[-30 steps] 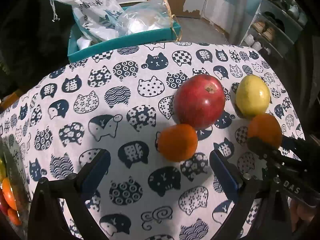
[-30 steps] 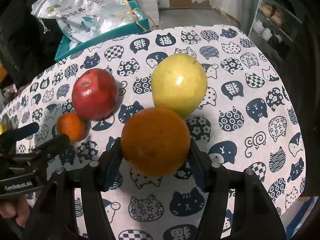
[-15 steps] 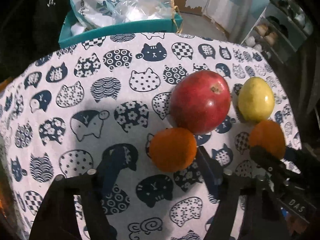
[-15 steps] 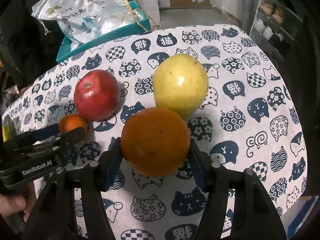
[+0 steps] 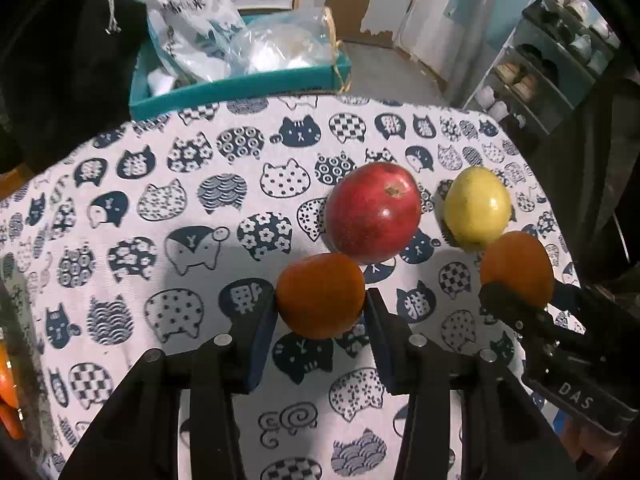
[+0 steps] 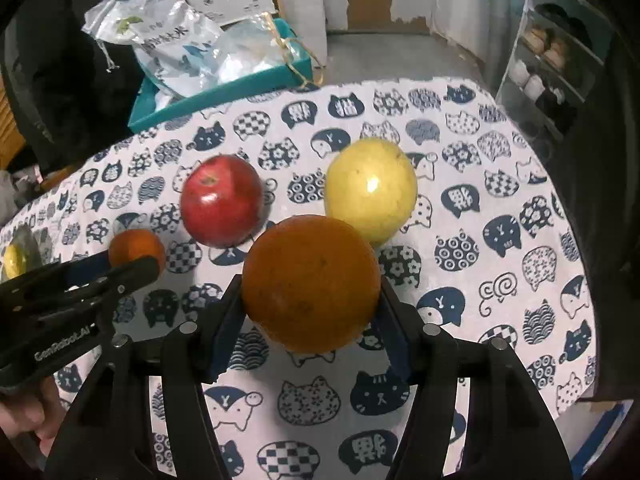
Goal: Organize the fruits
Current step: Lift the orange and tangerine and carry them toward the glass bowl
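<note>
Left gripper (image 5: 320, 312): jaws clamped on the small orange (image 5: 320, 295), one blue pad pressed to each side of it. A second ago those jaws stood wide apart with the fruit lying on the cloth ahead of them; half a second ago they were partly in, the right pad beside the fruit. Now both pads touch it. Whether it has left the tablecloth (image 5: 160, 208) cannot be told; it sits low over the cat print, just in front of the red apple (image 5: 374, 210), which rests on the cloth.

Right of the apple, close beside it: the yellow-green fruit (image 5: 478, 206), also on the cloth. Apple and yellow fruit lie as they did a second ago.

Right gripper (image 6: 312, 312): jaws clamped on the large orange (image 6: 311, 282), pads on both sides, the same grip as a second ago. In the right wrist view the orange overlaps the lower edge of the yellow-green fruit; contact cannot be told. The left gripper's black fingers show at that view's left edge, closer to the small orange than before, with a hand (image 6: 24, 416) under them.

Behind the table: a teal box (image 5: 240, 88) holding plastic bags (image 5: 192, 32), and a shoe rack (image 5: 552, 64) at far right, both as before.
</note>
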{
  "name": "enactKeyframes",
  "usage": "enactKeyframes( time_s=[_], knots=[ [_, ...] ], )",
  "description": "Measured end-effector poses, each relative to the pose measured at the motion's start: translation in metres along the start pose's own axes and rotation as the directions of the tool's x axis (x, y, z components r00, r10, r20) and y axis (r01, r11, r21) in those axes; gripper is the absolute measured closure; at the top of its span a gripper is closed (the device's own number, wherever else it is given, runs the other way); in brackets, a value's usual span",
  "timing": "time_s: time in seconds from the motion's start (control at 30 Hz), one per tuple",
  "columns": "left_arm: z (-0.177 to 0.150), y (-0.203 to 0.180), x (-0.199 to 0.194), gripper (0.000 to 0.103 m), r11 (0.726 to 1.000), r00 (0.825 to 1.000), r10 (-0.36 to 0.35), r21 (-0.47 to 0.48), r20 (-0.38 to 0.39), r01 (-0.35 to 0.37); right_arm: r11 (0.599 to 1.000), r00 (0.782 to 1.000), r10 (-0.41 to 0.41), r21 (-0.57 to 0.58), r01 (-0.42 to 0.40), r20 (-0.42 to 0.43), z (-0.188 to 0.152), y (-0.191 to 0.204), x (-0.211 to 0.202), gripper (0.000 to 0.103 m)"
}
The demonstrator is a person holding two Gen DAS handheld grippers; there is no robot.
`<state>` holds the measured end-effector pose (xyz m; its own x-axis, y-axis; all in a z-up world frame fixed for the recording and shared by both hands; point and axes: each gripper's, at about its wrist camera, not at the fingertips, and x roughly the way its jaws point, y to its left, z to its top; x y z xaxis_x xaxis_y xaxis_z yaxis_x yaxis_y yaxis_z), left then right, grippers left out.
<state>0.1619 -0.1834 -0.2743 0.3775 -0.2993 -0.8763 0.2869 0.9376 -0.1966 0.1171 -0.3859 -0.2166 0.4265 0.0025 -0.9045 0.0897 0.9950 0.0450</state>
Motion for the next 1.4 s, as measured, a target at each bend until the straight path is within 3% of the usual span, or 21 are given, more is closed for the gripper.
enactKeyframes(
  time_s=[0.47,1.4],
  knots=[
    [-0.007,0.006,-0.075,0.058,1.000,0.991,0.029,0.002,0.132,-0.030,0.998,0.996,0.015,-0.068,-0.009,0.093,0.009,0.033,-0.052,0.041],
    [-0.032,0.064,-0.208,0.058,0.991,0.938,0.127,-0.073,0.323,-0.109,0.965,0.966,0.155,-0.240,-0.103,0.209,0.021,0.130,-0.138,0.041]
  ],
)
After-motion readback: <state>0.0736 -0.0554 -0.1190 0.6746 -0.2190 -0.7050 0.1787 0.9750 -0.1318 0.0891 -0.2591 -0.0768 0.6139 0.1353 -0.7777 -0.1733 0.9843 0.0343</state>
